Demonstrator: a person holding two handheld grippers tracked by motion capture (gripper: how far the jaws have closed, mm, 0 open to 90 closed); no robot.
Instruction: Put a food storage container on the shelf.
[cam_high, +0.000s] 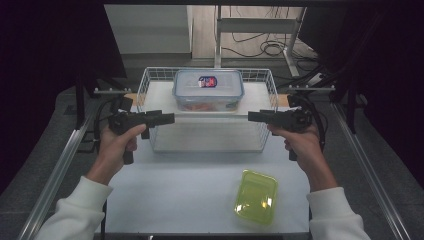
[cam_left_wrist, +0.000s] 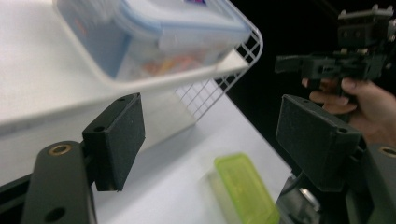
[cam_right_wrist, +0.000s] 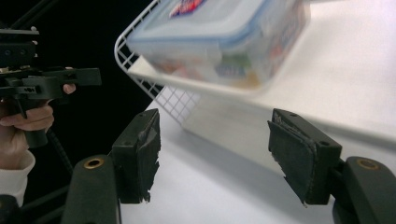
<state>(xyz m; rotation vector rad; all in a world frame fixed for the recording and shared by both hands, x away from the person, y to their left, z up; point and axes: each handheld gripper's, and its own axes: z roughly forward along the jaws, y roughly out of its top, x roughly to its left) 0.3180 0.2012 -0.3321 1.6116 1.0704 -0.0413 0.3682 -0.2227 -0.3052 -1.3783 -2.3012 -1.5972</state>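
Note:
A clear lidded container (cam_high: 208, 89) with a blue rim and colourful contents sits on a white shelf (cam_high: 160, 97) inside a white wire basket (cam_high: 145, 85). The same container (cam_left_wrist: 154, 32) (cam_right_wrist: 219, 32) shows above both sets of jaws. My left gripper (cam_high: 170, 118) points right at the basket's left side, open and holding nothing (cam_left_wrist: 210, 140). My right gripper (cam_high: 251, 116) points left at the basket's right side, also open and holding nothing (cam_right_wrist: 212, 156). A green lidded container (cam_high: 256, 196) (cam_left_wrist: 245, 189) lies on the white table near the front right.
The white table (cam_high: 175, 185) is bordered by metal rails (cam_high: 55, 175) on both sides. Dark curtains flank the workspace. Cables (cam_high: 265, 47) and a table frame lie on the floor beyond the basket.

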